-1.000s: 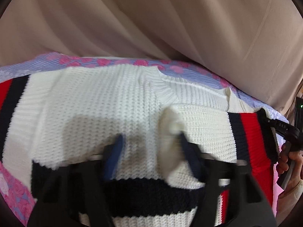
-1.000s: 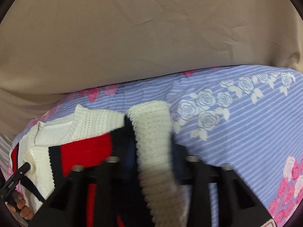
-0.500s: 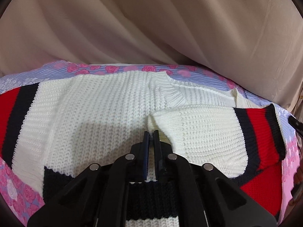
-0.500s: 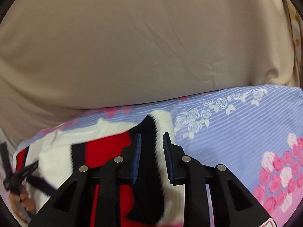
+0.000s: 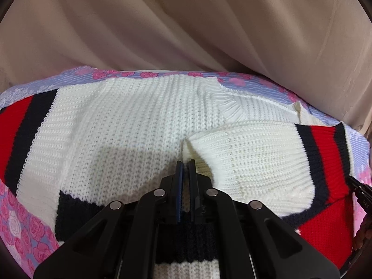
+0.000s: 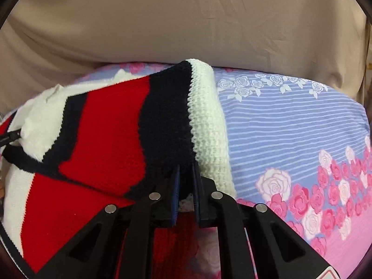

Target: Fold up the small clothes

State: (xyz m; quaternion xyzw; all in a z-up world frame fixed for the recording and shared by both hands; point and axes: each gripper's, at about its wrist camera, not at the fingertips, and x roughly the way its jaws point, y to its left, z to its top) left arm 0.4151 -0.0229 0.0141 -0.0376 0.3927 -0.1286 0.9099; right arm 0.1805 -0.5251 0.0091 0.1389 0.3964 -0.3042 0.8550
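A white knit sweater [image 5: 139,121] with navy and red stripes lies spread on the bed. Its right sleeve [image 5: 255,153] is folded across the chest, cuff near the middle. My left gripper [image 5: 185,162] is shut and empty, just below the sleeve's cuff, over the sweater body. In the right wrist view the sweater's side [image 6: 111,139] is lifted and folded over. My right gripper [image 6: 186,167] is shut on the sweater's navy and white edge [image 6: 204,121].
The floral bedsheet [image 6: 290,139], blue striped with pink roses, covers the bed. A beige curtain [image 5: 186,23] hangs close behind the bed. The other gripper's black tip [image 5: 359,189] shows at the right edge of the left wrist view.
My left gripper let go of the sleeve cuff, then shut empty and drew back. My right gripper closed on the sweater's edge and moved it leftward over the body.
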